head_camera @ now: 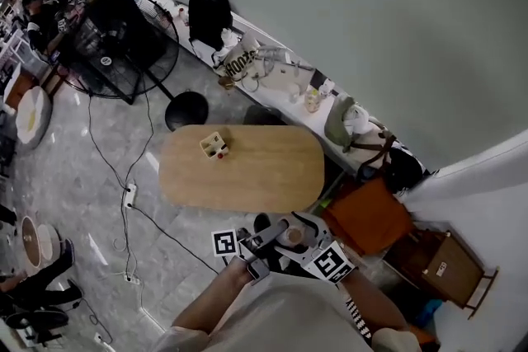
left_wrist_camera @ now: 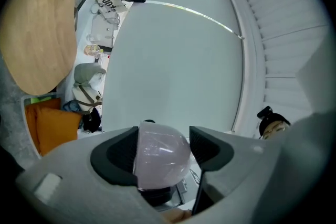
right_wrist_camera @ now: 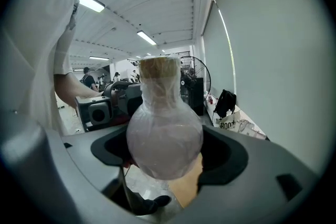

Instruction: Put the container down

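Container [right_wrist_camera: 164, 134], a round flask with a cork, is held in the air close to the person's body. Its belly is pinched between the jaws of the right gripper [right_wrist_camera: 165, 152] and also between those of the left gripper [left_wrist_camera: 163, 153], probably so that the smooth round shape cannot slip. The wooden table [head_camera: 247, 177] lies ahead of both grippers, well apart, so the flask is not yet put down.

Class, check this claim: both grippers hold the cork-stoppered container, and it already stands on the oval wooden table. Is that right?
Not quite. The left gripper and the right gripper do both hold the container, but it is not standing on the table. It is in the air, short of the table's near edge, as the head view shows.
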Demonstrator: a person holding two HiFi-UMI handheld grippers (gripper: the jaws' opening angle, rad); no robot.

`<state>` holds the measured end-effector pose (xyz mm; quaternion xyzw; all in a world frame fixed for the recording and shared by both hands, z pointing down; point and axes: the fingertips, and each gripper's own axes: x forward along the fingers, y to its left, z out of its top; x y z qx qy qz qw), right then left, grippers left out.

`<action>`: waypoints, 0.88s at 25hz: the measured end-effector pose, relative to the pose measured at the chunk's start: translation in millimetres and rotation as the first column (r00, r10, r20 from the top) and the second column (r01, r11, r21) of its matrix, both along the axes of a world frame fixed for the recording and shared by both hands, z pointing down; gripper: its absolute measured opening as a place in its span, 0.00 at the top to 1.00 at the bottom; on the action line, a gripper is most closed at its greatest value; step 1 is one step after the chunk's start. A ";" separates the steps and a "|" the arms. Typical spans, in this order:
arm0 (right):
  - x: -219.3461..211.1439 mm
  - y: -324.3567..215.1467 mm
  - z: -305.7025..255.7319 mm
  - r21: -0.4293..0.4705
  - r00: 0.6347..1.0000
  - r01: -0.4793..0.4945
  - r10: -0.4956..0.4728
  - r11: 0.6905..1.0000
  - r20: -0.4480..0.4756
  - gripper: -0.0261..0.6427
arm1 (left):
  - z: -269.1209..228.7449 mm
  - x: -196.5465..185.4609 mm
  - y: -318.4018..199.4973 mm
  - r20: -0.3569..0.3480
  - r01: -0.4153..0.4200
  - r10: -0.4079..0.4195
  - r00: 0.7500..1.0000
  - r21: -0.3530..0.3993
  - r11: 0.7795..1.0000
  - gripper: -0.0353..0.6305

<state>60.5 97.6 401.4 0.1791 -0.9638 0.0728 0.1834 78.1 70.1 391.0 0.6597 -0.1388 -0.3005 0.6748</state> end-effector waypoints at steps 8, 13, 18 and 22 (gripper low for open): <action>-32.6 -74.5 38.2 -0.071 0.997 -0.081 0.080 0.994 -0.011 0.38 | 40.5 -31.6 -73.3 -0.059 -0.071 0.068 0.996 -0.061 0.996 0.49; -48.2 -113.0 66.7 -0.131 0.994 -0.111 0.109 0.985 -0.023 0.38 | 69.0 -46.2 -112.0 -0.094 -0.132 0.125 0.988 -0.075 0.988 0.49; -58.4 -145.7 96.9 -0.176 0.989 -0.145 0.143 0.974 -0.022 0.38 | 100.6 -55.8 -142.9 -0.098 -0.192 0.184 0.978 -0.087 0.977 0.49; -61.7 -169.9 123.4 -0.207 0.982 -0.186 0.184 0.960 -0.030 0.38 | 128.0 -58.7 -165.6 -0.088 -0.210 0.202 0.976 -0.107 0.972 0.49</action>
